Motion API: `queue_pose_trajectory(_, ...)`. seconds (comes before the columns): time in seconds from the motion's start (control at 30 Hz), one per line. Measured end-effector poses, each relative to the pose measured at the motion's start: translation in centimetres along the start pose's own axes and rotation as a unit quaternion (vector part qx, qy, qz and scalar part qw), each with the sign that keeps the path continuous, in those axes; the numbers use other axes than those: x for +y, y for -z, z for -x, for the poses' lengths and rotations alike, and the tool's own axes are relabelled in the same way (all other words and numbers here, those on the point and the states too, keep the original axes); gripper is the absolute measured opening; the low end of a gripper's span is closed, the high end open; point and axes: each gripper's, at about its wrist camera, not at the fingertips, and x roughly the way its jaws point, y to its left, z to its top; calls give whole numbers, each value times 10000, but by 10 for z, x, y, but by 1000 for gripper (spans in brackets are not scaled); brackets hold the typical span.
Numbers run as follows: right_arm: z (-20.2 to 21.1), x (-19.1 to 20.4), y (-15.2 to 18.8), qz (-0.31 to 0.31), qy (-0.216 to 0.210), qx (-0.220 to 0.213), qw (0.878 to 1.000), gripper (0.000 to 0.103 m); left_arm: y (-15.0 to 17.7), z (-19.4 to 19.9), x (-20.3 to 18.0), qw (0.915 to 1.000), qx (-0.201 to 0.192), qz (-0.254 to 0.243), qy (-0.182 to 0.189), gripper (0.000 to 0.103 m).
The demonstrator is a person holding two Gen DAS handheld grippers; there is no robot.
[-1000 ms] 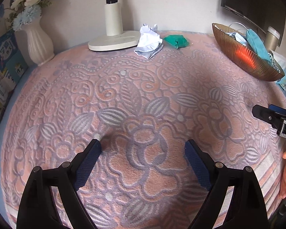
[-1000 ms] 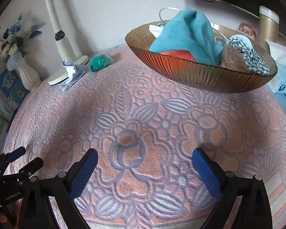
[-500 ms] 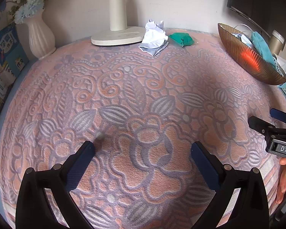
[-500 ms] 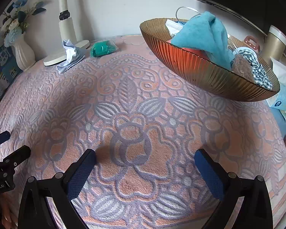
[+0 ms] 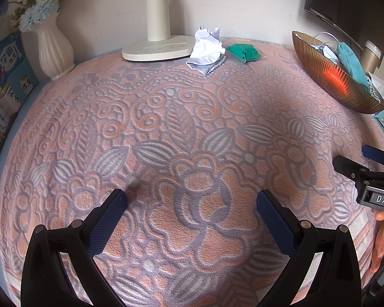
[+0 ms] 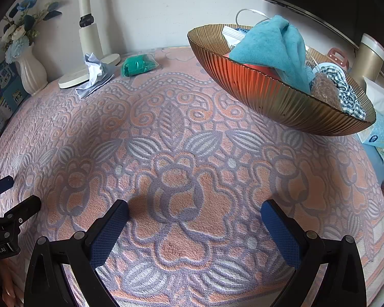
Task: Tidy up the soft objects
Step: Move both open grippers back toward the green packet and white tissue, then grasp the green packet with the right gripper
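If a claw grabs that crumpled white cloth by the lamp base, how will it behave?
The crumpled white cloth looks thin and creased, so it will probably hang floppy. It seems light and should lift easily. One edge rests against the lamp base, so it may drag slightly there.

**Two cameras look across the same blanket**

Each camera sits low behind its own two fingers and looks forward over the flowery blanket [image 5: 192, 128], toward the back wall. The left one faces the lamp base [image 5: 156, 50], far off. The right one looks from farther right, with the brown bowl [image 6: 281, 97] close up. Both see the blanket, lamp base, white vase [image 6: 33, 74], bowl, and each other's gripper at the edge.
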Motion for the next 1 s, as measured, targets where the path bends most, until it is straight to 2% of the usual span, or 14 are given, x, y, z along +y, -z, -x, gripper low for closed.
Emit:
queue_pose_trajectory(0.37,-1,2,-1,-1,9,25,10000,103,0,2,0,10000,-30,37,-61,102)
queue_pose_trajectory(0.43,-4,6,-3,-1,88,125,9999,103,-2,5,2,9999,-77,88,-91,102)
queue_pose_trajectory(0.5,-5,9,-11,-145,114,544,9984,103,-5,6,8,9998,79,189,27,102)
queue_pose_trajectory(0.53,-6,12,-16,-147,-33,759,9970,103,-8,8,12,9994,176,252,143,102)
queue_pose_trajectory(0.6,-3,23,-27,-9,-523,995,9937,103,-17,22,22,9979,126,448,459,102)
queue_pose_trajectory(0.7,2,37,-52,-152,-1233,930,9879,103,-42,48,36,9949,-230,643,743,102)
queue_pose_trajectory(0.77,-3,36,-74,-607,-1677,882,9800,103,-65,55,40,9948,-436,577,714,102)
queue_pose_trajectory(0.87,-28,17,-101,-1867,-2244,973,9515,103,-92,41,36,9956,-632,96,679,102)
queue_pose_trajectory(0.93,-45,13,-113,-2589,-2288,1021,9328,91,-102,24,37,9941,-699,-107,819,100)
queue_pose_trajectory(1.0,-57,20,-130,-2714,-2248,986,9306,85,-112,3,36,9921,-518,-180,1125,100)
